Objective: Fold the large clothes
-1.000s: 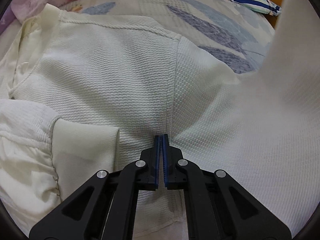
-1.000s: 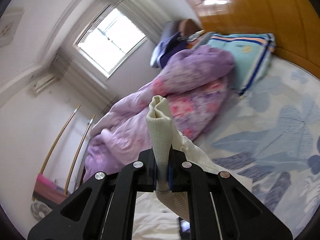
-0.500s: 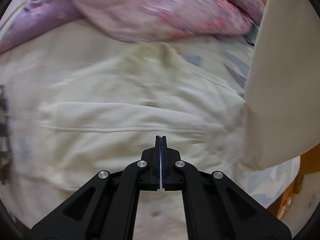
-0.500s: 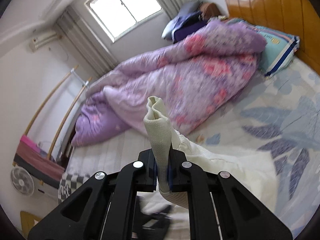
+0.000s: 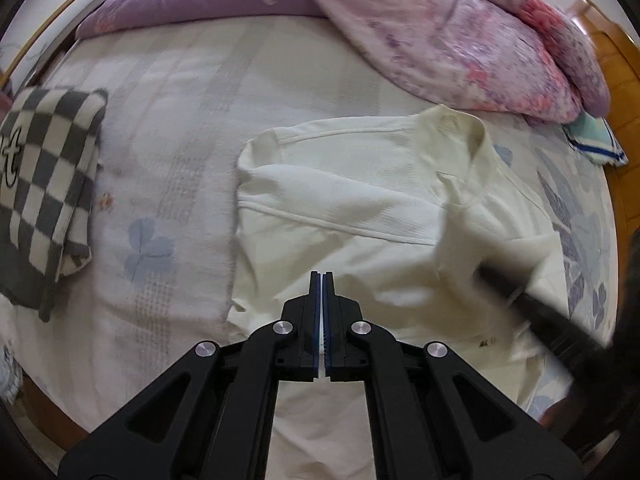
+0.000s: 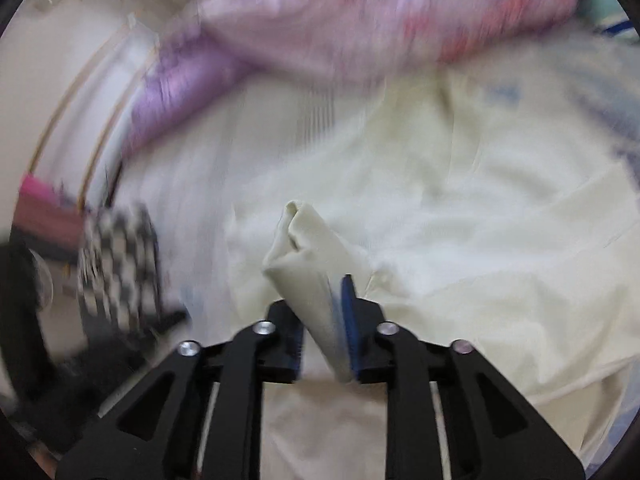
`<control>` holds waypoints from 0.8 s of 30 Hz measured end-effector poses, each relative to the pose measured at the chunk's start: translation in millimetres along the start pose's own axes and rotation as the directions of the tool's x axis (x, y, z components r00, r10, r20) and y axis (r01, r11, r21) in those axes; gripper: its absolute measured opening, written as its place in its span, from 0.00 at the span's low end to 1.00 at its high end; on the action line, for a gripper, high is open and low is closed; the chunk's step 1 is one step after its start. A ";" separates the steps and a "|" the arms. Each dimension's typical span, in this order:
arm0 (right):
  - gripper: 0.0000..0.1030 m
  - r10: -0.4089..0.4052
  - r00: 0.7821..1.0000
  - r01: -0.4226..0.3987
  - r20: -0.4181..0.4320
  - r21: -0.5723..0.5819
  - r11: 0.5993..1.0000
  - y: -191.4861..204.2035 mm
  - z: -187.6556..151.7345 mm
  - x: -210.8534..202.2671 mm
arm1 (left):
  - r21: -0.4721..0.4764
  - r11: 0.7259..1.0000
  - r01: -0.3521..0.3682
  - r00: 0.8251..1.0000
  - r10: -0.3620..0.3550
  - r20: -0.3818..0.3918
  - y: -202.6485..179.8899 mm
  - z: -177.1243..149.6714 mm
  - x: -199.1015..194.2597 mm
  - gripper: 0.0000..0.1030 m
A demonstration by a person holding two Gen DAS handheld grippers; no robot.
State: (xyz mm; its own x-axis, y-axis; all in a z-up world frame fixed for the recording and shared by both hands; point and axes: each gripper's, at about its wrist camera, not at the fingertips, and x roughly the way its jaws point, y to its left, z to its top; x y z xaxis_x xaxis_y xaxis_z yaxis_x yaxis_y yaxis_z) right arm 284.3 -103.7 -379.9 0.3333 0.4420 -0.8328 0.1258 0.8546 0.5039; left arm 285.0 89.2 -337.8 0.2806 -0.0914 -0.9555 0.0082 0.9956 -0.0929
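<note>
A large cream knit top (image 5: 360, 208) lies spread on the bed, collar toward the far right. My left gripper (image 5: 322, 292) is shut and empty, held above the top's near left part. My right gripper (image 6: 320, 300) has its jaws parted, with a bunched fold of the cream sleeve (image 6: 308, 256) still lying between the fingers. The right wrist view is blurred by motion. In the left wrist view the right gripper's dark arm (image 5: 552, 320) reaches over the top from the right.
A purple floral quilt (image 5: 460, 20) is heaped along the far side of the bed. A grey-and-white checkered folded garment (image 5: 44, 184) lies at the left. A teal pillow (image 5: 592, 140) and the wooden bed frame (image 5: 616, 72) are at the right.
My left gripper rose and pulled back from the top, still shut. My right gripper swung down over the top with the sleeve and its jaws have parted.
</note>
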 end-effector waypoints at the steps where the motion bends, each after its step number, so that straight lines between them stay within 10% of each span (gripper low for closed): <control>1: 0.28 0.005 0.999 -0.005 -0.036 0.008 1.000 -3.0 -3.3 6.3 | -0.005 1.000 -0.007 1.000 0.007 0.001 1.3 0.2 3.6 0.15; 4: 0.66 0.013 0.998 -0.010 -0.059 0.038 0.999 -16.7 -14.5 7.1 | -0.016 1.000 -0.008 1.000 0.008 -0.001 0.3 -0.6 11.0 0.37; 17: 0.74 -0.171 0.985 0.161 0.013 0.265 0.951 -180.2 -30.1 -95.5 | -0.021 1.000 0.023 0.968 -0.027 -0.250 -55.9 -30.2 112.9 0.71; 19: 0.74 -0.166 0.986 0.164 -0.022 0.343 0.925 -210.0 -42.3 -98.2 | -0.063 0.997 -0.038 0.958 0.018 -0.287 -54.1 -39.3 135.5 0.63; 23: 0.74 -0.078 0.995 0.097 -0.057 0.560 0.823 -274.1 -76.8 -98.2 | -0.083 0.991 -0.102 0.968 0.079 -0.238 -54.5 -41.5 138.3 0.05; 24: 0.74 -0.066 0.996 0.088 -0.059 0.602 0.794 -286.2 -82.6 -96.9 | -0.070 0.990 -0.121 0.972 0.104 -0.210 -55.7 -38.7 130.5 0.05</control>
State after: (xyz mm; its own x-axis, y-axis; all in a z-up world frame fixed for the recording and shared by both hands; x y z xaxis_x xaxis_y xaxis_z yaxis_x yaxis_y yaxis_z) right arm 138.8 -368.6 -462.3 0.2689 0.4003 -0.8761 0.6916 0.5528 0.4649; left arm 284.0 21.1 -468.1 0.0718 0.0112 -0.9974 -0.0931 0.9956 0.0045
